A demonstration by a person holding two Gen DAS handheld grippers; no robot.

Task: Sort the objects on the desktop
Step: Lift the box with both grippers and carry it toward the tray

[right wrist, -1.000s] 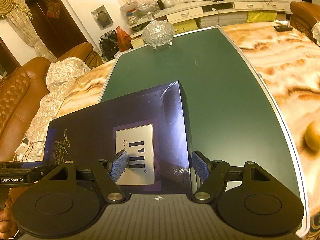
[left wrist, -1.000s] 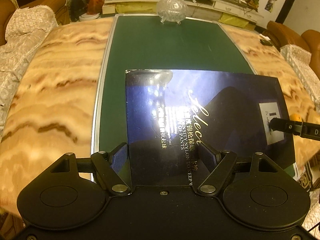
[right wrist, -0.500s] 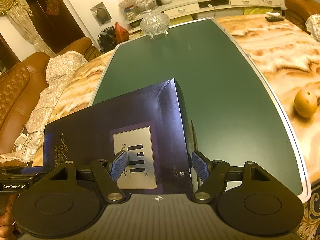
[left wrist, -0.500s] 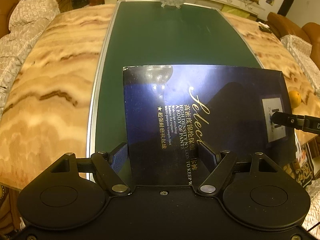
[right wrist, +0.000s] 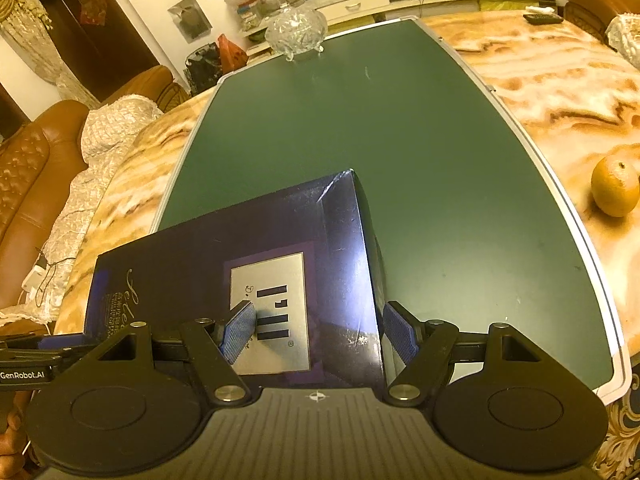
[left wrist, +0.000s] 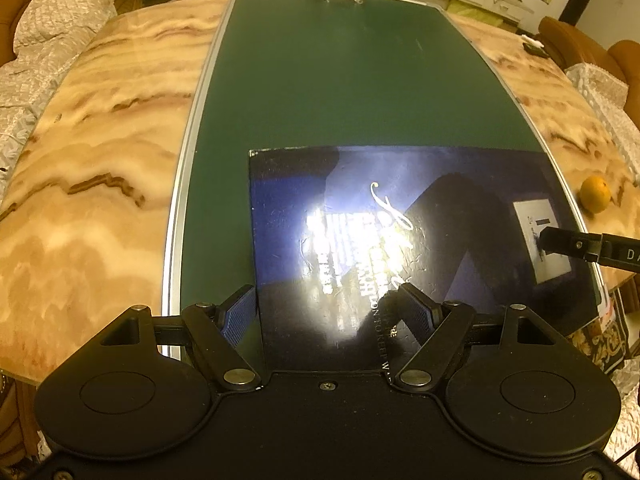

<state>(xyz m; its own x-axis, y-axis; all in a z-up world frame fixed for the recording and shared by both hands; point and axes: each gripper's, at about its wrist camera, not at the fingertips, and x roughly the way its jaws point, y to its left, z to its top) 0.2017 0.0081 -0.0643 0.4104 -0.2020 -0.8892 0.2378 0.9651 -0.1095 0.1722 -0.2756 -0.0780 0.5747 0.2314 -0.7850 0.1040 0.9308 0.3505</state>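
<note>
A large dark blue flat box (left wrist: 400, 232) with gold lettering and a silver label lies over the near part of the green mat (left wrist: 340, 92). My left gripper (left wrist: 328, 312) straddles its left end, one finger over the top and one beside the edge. My right gripper (right wrist: 316, 330) straddles its right end (right wrist: 248, 280), one finger on the silver label and one down the side. Both seem shut on the box, which looks lifted off the mat. The right gripper's finger also shows in the left wrist view (left wrist: 576, 246).
An orange (right wrist: 614, 190) lies on the marble table (left wrist: 92, 152) right of the mat. A glass lidded bowl (right wrist: 294, 32) stands at the mat's far end. A remote (right wrist: 542, 18) lies far right. Sofas flank the table.
Both grippers and the box have risen and tilted, so the view looks more steeply down on the table. The orange has come into full view at the right.
</note>
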